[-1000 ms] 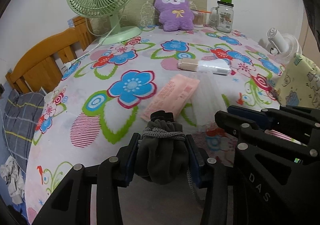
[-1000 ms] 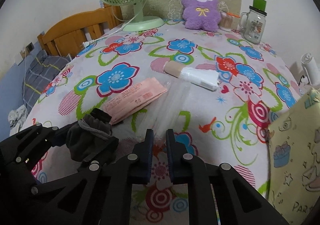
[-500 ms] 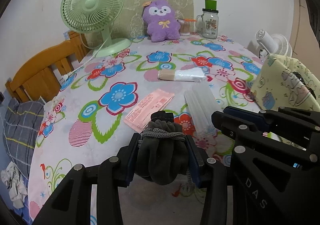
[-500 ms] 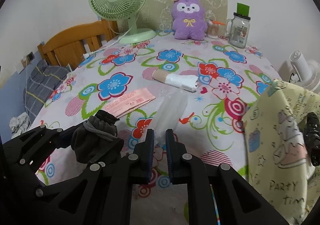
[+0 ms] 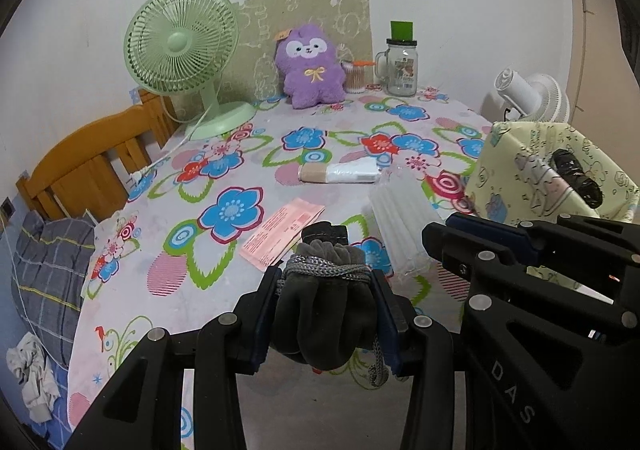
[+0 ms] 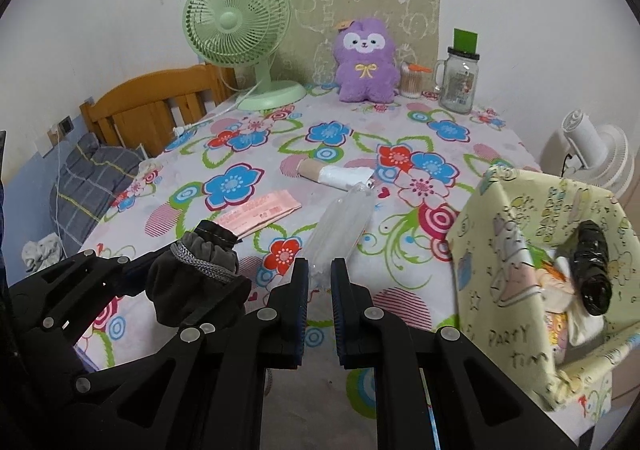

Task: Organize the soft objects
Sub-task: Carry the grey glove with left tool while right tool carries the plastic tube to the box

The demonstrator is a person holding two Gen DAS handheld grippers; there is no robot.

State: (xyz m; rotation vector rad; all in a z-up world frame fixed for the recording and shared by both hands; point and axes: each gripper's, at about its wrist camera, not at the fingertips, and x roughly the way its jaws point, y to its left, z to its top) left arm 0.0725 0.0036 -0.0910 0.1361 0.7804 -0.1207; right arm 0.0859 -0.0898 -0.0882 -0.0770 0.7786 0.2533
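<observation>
Dark drawstring pouch (image 5: 326, 310) is clamped between the left gripper (image 5: 326, 314) pads, held above the table edge (image 5: 120, 282), likely for dropping into the yellow fabric bin (image 6: 516, 250) at right. Right gripper (image 6: 319, 282) is closed on the clear plastic sleeve (image 6: 340, 228) end.

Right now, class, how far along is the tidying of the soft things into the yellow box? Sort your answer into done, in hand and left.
Done: the yellow box already holds a black bundle and some pale items.
In hand: the left gripper is clamped on a dark drawstring pouch; the right gripper pinches the clear plastic pack.
Left: the purple plush, pink packet and white roll lie on the table.
</observation>
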